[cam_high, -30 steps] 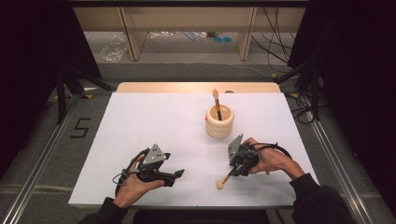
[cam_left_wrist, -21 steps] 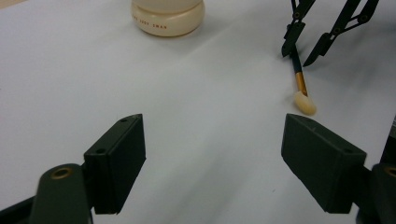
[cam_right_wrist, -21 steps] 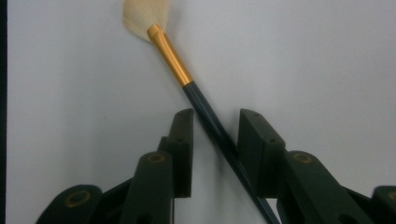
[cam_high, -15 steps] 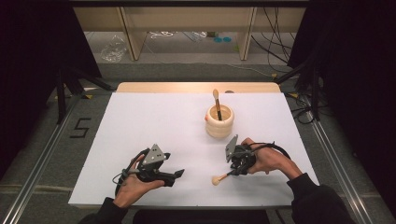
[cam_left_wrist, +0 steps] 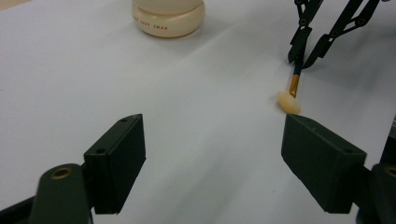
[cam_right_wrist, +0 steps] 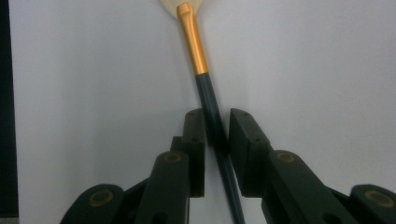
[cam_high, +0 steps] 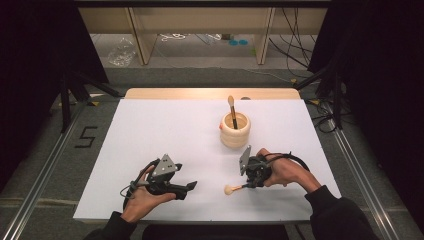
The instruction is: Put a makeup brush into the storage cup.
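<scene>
- The right gripper (cam_high: pixel 246 186), lower right of centre in the high view, has just been closing its jaws, and now they clamp the dark handle of a slim makeup brush with a gold metal collar and cream bristle head (cam_right_wrist: pixel 201 65).
- In the left gripper view that brush (cam_left_wrist: pixel 293 88) hangs from the far gripper with its bristles touching the sheet.
- The left gripper (cam_high: pixel 192 185), lower left, rests with its jaws wide apart and nothing between them.
- Further up, a cream ribbed round holder (cam_high: pixel 235 130) already has a second brush (cam_high: pixel 232 111) standing upright in it.
- So one brush looks stowed; the gripped one, I judge, must still be lifted and dropped in there.
- The surface is a white sheet (cam_high: pixel 165 130) on a wooden table (cam_high: pixel 200 93), with grey floor, cables and dark curtains around.
</scene>
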{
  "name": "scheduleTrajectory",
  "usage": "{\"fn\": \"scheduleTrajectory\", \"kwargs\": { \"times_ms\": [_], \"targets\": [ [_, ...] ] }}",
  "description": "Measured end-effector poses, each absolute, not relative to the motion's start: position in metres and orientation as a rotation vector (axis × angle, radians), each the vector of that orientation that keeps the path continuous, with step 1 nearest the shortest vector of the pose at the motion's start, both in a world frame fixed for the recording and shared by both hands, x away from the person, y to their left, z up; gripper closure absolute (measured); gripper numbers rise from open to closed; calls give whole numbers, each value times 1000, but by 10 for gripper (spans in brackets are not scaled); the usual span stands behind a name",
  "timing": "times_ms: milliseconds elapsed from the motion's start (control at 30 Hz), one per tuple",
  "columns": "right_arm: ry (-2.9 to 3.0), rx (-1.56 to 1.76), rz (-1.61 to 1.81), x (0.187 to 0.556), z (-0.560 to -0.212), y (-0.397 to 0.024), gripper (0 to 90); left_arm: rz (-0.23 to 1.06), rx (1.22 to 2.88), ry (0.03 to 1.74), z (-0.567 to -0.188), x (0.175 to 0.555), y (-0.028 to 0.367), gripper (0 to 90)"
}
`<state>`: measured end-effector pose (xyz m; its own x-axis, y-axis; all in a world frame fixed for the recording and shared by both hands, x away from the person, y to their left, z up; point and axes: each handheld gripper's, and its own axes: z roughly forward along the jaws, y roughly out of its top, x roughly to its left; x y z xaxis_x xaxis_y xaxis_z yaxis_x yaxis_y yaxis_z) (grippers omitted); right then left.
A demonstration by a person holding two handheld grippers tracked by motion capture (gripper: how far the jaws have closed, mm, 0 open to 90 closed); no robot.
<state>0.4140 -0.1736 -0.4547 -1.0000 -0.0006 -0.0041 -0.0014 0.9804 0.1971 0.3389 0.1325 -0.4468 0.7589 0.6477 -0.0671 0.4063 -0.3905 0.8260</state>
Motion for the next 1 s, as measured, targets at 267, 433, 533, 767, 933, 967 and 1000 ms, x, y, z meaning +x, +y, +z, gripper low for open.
{"fn": "scheduleTrajectory", "kwargs": {
  "times_ms": [267, 433, 533, 767, 933, 967, 1000],
  "targets": [
    [3139, 33, 280, 412, -454, -171, 789, 343, 2031, 798, -447, 338, 132, 218],
    [3137, 32, 253, 411, -453, -169, 807, 332, 2037, 792, -447, 339, 133, 218],
    [3140, 26, 242, 411, -453, -168, 814, 331, 2036, 793, -447, 339, 133, 218],
    [3140, 20, 225, 410, -453, -166, 829, 337, 2030, 803, -447, 338, 132, 218],
    [3116, -19, 193, 411, -453, -165, 830, 330, 2037, 792, -447, 339, 133, 218],
    [3125, 7, 213, 409, -453, -165, 830, 339, 2033, 798, -447, 338, 132, 218],
    [3125, 7, 213, 409, -453, -165, 830, 339, 2033, 798, -447, 338, 132, 218]
  ]
}}
